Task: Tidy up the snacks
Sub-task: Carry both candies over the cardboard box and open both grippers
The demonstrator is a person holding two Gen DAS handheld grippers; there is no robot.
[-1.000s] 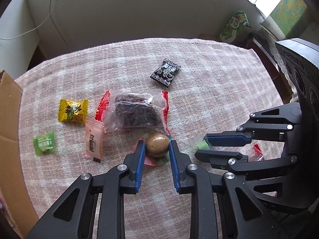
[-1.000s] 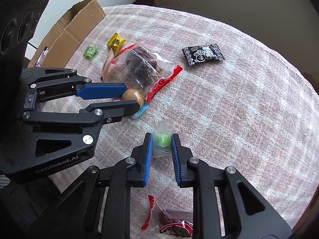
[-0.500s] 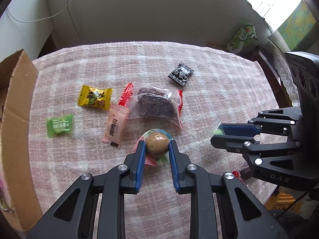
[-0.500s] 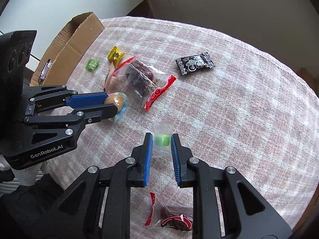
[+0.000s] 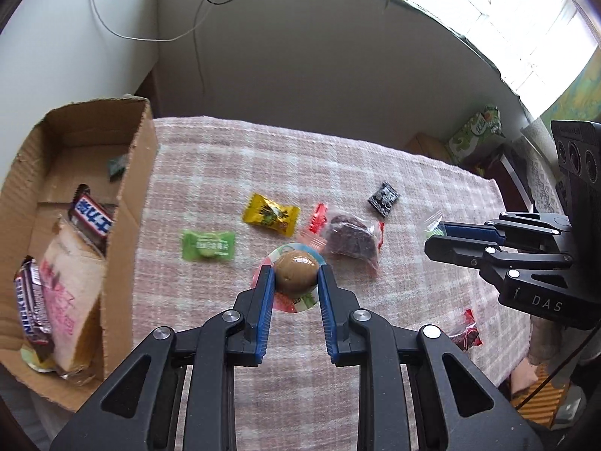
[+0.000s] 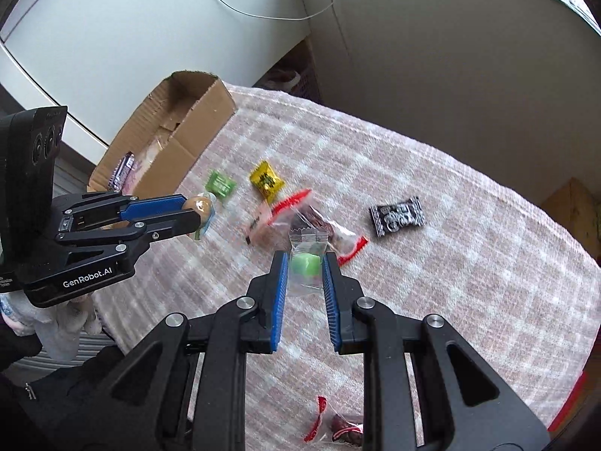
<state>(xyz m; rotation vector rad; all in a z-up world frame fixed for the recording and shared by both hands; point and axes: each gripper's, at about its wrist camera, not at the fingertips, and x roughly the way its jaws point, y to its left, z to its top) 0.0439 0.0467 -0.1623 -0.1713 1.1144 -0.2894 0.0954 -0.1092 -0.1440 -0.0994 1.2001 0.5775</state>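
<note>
My left gripper (image 5: 295, 280) is shut on a packaged brown egg (image 5: 296, 270) and holds it above the table; it shows in the right wrist view (image 6: 199, 206) too. My right gripper (image 6: 305, 263) is shut on a clear-wrapped green candy (image 6: 305, 263), lifted off the cloth. On the pink checked tablecloth (image 5: 413, 195) lie a green candy (image 5: 208, 245), a yellow candy (image 5: 271, 213), a clear bag of dark dates (image 5: 349, 240), a black candy (image 5: 383, 196) and a small red-ended packet (image 5: 465, 332). The cardboard box (image 5: 124, 203) stands at the left with snacks inside.
The box holds two Snickers bars (image 5: 92, 218) and a pink-printed bag (image 5: 69, 300). A pink packet (image 6: 259, 225) lies beside the dates bag. A green tissue box (image 5: 477, 133) stands beyond the table's far right. The wall is behind the table.
Both grippers have risen and swung left with their snacks held. The cardboard box and its contents have come into the left wrist view.
</note>
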